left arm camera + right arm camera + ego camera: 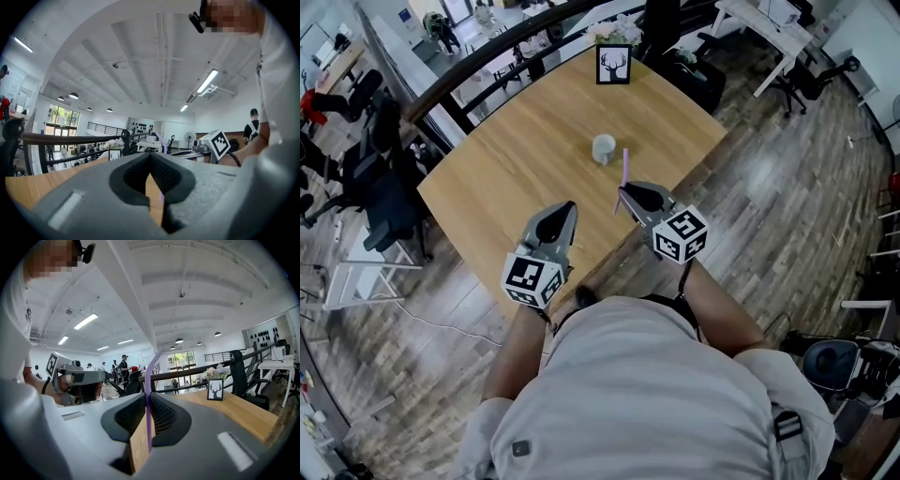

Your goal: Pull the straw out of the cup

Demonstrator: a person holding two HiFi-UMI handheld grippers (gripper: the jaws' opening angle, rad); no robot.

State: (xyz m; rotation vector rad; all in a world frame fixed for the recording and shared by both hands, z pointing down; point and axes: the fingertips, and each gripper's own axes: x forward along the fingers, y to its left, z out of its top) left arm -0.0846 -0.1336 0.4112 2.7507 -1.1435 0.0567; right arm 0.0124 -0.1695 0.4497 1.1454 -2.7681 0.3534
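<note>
Nearest me, at the bottom of the head view, the person's grey shirt [647, 394] fills the frame, with both forearms reaching up toward the table [506, 178].

Just above it, left of centre, my left gripper [566, 210] sits over the near edge of the wooden table. In its own view the two jaws are pressed together at the tips with nothing between them; only a thin sliver of tabletop shows through lower down.

To its right, my right gripper [624, 193] is clenched on the purple straw [148, 394]. In the right gripper view the straw runs up between the ribbed pads [161, 416] and stands well above them, bending slightly at its upper end.

Further up the head view, near the middle of the frame, the small pale cup [603, 148] stands on the table. The straw's top shows just to the right of it, clear of the cup's mouth.

Beyond that, at the table's far edge in the upper middle, a small framed deer picture [613, 64] stands upright, with pale flowers [617, 33] just behind it and a dark railing [487, 66] beyond.
</note>
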